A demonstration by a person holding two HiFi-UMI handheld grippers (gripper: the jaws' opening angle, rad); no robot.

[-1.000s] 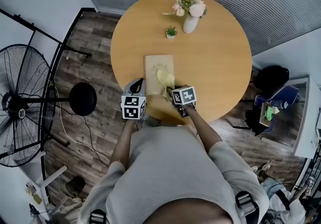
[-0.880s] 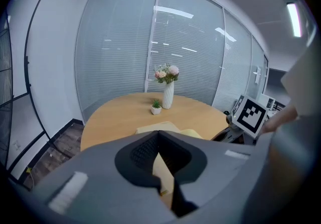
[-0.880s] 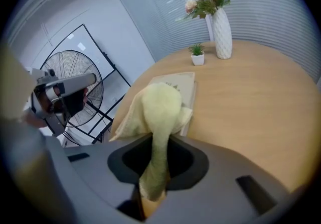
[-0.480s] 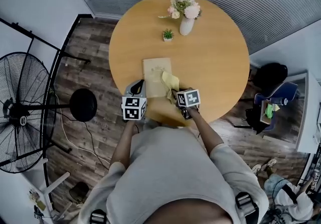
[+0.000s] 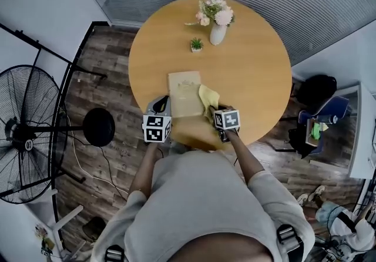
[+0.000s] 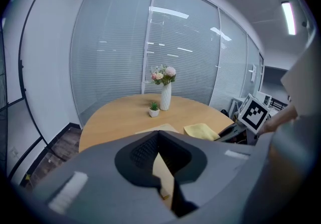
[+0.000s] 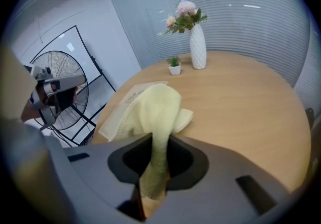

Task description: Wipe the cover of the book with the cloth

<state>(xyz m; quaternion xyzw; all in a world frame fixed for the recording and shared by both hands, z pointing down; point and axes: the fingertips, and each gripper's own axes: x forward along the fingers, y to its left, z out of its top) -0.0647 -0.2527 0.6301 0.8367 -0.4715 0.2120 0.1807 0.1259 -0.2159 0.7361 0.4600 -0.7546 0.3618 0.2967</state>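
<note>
A tan book [image 5: 184,91] lies flat near the front edge of the round wooden table [image 5: 252,73]. My left gripper [image 5: 160,106] is at the book's near left corner. In the left gripper view its jaws stand close together with a pale strip of the book [image 6: 156,129] between them. My right gripper [image 5: 218,110] is shut on the yellow cloth [image 5: 208,97], which drapes over the book's right edge onto the table. In the right gripper view the cloth [image 7: 153,107] rises out of the jaws and covers part of the book [image 7: 125,103].
A white vase of flowers [image 5: 218,30] and a small potted plant [image 5: 197,44] stand at the table's far side. A standing fan [image 5: 26,131] and a round black stool [image 5: 98,127] are on the floor at the left. A dark bag [image 5: 320,91] sits at the right.
My right gripper has dragged the cloth to the right, from the middle of the cover to the book's right edge. The left gripper has stayed at the book's corner.
</note>
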